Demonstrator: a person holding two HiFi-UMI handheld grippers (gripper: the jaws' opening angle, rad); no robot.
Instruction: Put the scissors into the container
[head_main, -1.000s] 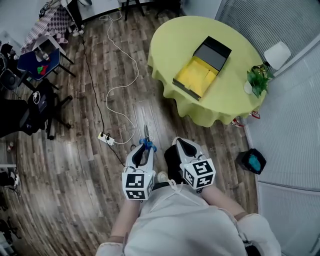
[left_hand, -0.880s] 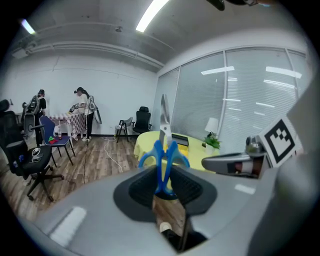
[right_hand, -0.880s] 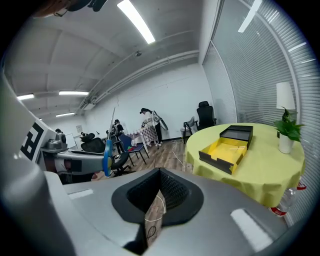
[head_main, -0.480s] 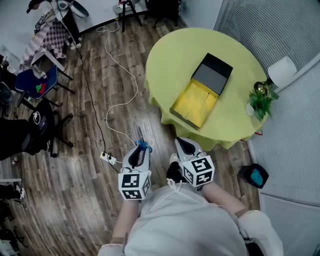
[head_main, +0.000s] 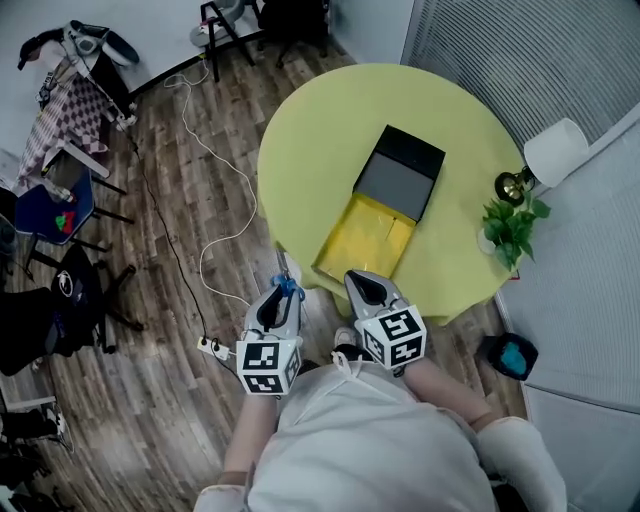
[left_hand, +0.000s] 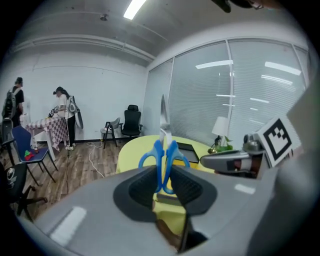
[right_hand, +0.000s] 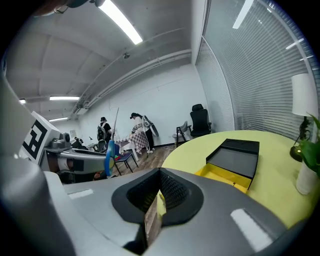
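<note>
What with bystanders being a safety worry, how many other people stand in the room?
2: one person at the far left, another person beside the checkered table. More may be hidden.

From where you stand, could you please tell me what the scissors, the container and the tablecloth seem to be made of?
Scissors: glossy blue handles, likely plastic; pale shiny blades, likely steel. Container: stiff flat walls, matte yellow inside, dark half beside, cardboard or plastic. Tablecloth: matte yellow-green fabric, its edge hanging in folds.
</note>
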